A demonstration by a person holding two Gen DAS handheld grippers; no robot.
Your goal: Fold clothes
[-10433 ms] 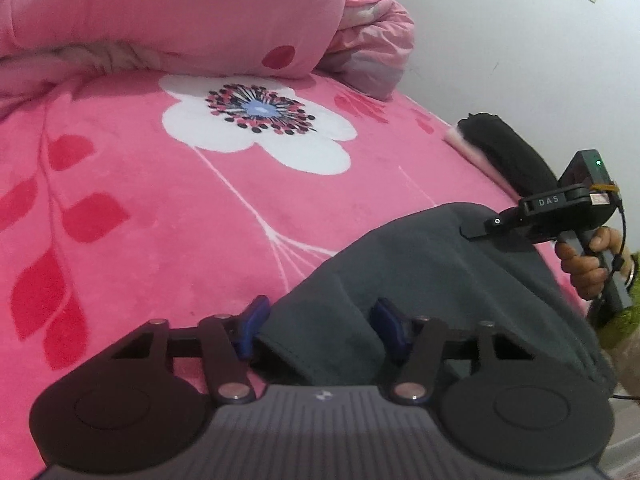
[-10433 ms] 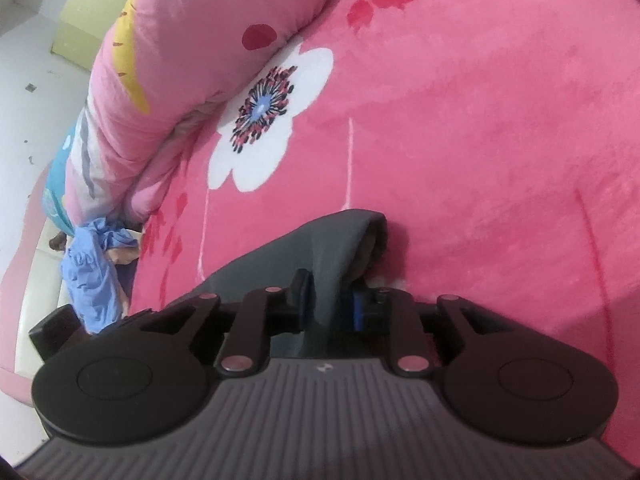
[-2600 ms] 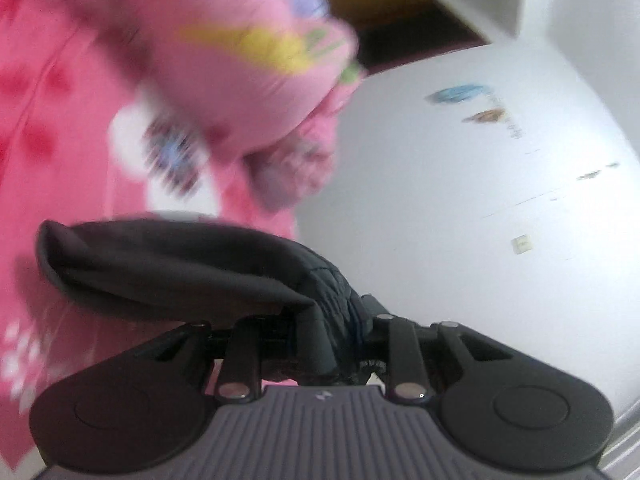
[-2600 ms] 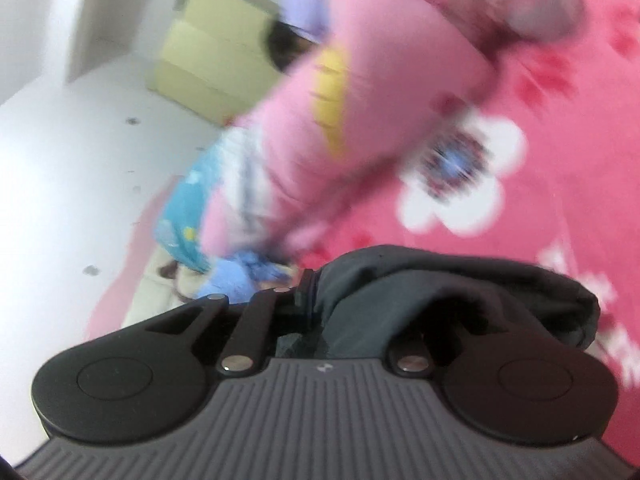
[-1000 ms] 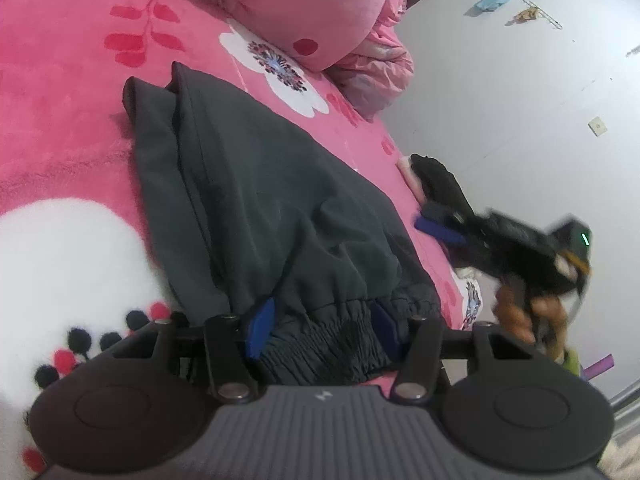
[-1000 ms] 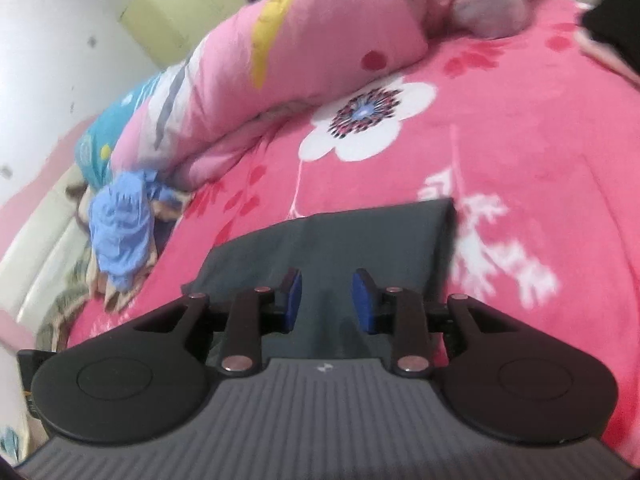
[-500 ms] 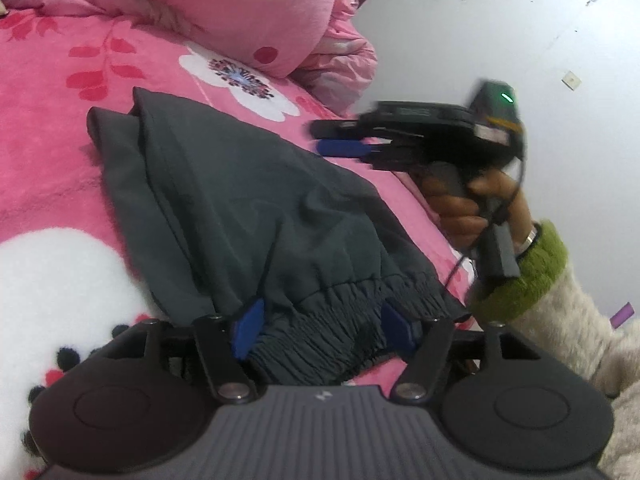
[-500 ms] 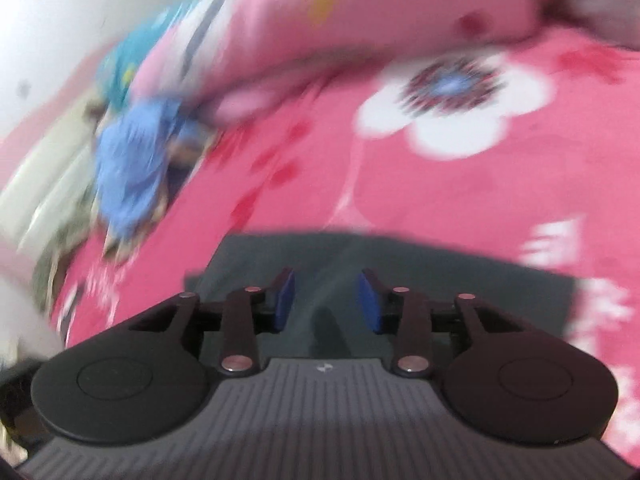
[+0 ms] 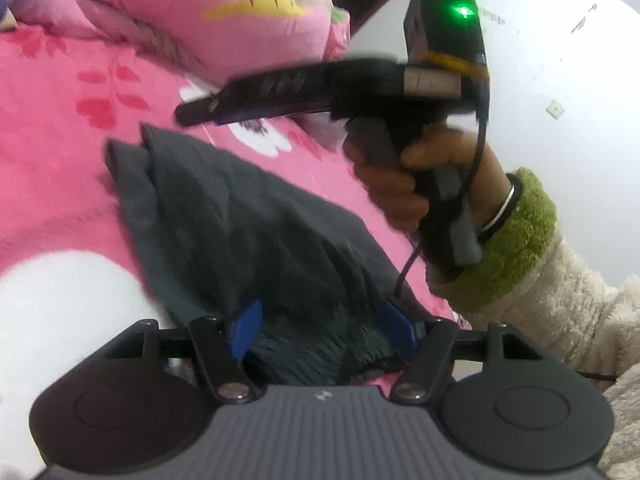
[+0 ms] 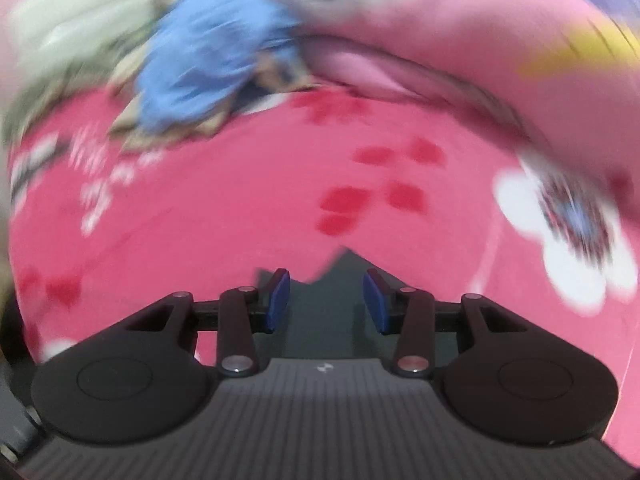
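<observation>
We are looking along two claws over a bed [image 9: 52, 184] covered in a pink blanket with white flowers. The dark grey trousers [image 9: 240, 216] are lying flat on the bed, running from the near edge away toward a pink pillow [image 9: 180, 12]. Our left claw [image 9: 324, 326] is sitting wide, its blue pads [image 9: 245, 330] spread to either side of the trousers' gathered elastic end, which is bunching up between them; we cannot tell whether the pads are touching the cloth. The right hand [image 9: 404, 184], in a cream fleece sleeve [image 9: 568, 312] with a green cuff, is gripping the handle of the right claw [image 9: 188, 114], which is hovering above the far part of the trousers, blurred, with a green light glowing on top. In the right wrist view, that right claw [image 10: 326, 304] is also standing wide, nothing between its pads, above a pointed corner of the trousers [image 10: 340, 276]. Beyond it, heavily blurred, a blue cloth [image 10: 208, 60] is lying beside the pillow [image 10: 460, 32].
</observation>
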